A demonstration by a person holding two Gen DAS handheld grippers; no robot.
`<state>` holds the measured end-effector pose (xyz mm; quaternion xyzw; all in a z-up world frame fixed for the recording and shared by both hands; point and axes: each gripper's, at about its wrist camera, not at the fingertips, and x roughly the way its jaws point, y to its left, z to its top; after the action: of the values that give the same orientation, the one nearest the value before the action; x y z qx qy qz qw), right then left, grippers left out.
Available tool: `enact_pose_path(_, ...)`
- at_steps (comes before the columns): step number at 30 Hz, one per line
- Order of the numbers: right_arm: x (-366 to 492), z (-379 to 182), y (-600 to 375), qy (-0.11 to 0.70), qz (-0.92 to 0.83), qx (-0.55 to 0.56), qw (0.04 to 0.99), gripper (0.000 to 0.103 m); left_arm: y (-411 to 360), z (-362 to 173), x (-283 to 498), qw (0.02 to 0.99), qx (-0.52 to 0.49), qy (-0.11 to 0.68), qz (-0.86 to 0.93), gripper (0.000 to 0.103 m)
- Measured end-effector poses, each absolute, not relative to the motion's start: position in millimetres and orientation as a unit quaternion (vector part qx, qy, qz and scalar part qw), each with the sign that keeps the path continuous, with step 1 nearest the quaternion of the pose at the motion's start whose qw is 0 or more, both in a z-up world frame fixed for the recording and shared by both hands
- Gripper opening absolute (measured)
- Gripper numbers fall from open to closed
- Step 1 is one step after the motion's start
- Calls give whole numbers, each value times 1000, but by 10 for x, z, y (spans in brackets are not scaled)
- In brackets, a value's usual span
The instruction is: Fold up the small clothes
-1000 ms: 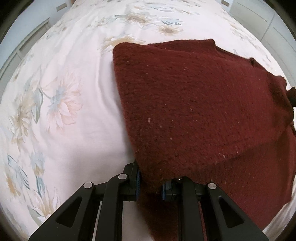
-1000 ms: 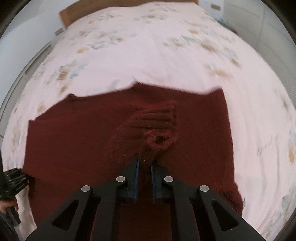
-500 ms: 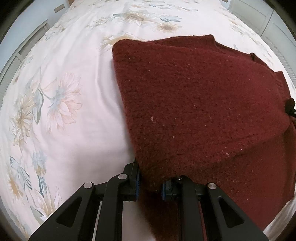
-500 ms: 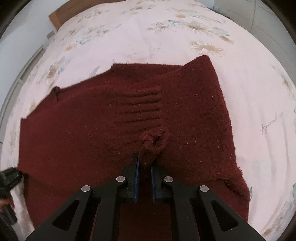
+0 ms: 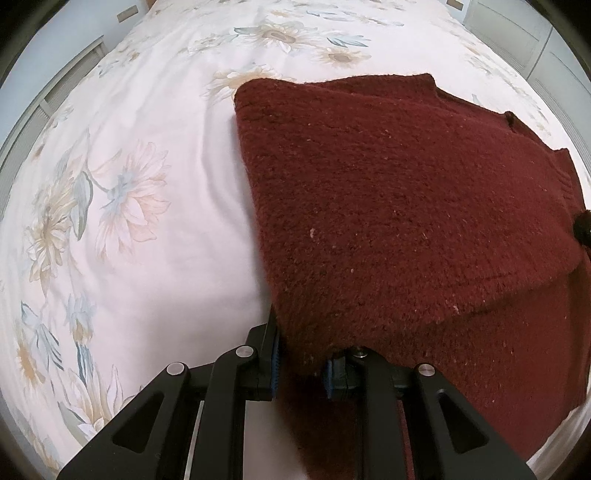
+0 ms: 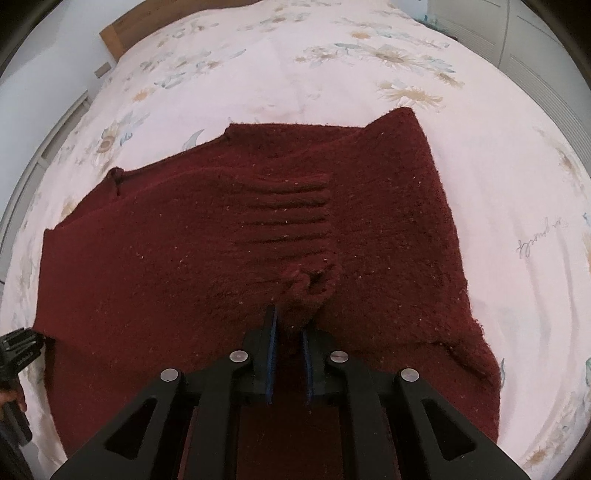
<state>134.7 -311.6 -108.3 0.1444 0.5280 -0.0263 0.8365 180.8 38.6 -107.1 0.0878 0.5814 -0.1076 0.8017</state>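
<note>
One dark red knitted sweater (image 5: 406, 206) lies spread on a bed covered by one white sheet (image 5: 147, 258) printed with pale flowers. Two hand-held grippers work at the sweater's near edge, one at each end of it.

The left gripper (image 5: 301, 363) is clamped on the sweater's near left corner: the knit bunches thick between its two blue pads and hangs down below them, while a folded layer of the sweater lies over the rest of the garment beyond the jaws.

The right gripper (image 6: 288, 345) stands at the middle of the sweater's near edge, by one ribbed cuff (image 6: 306, 284) that is puckered into a small knot just ahead of the tips. Its jaws have just been opening; a little of the knit sits between the two blue pads, with a gap showing on either side, so they no longer pinch it.

From the right wrist view, the sweater (image 6: 184, 266) lies flat on the sheet (image 6: 332, 74), and the left gripper (image 6: 20, 350) shows at the sweater's far left corner, with a bit of the hand below it.

One wooden headboard (image 6: 122, 33) stands beyond the sweater at the bed's far end.
</note>
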Motion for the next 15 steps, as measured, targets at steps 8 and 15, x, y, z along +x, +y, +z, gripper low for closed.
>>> enact_pose_path(8,1211,-881,-3232,511,-34,146,846,79,530,-966,1776,793,72,600,-74,43)
enact_pose_path(15,1179,-492,-2998,479,-20,82,874,103,438,-422,1635,825,52,554,-95,98)
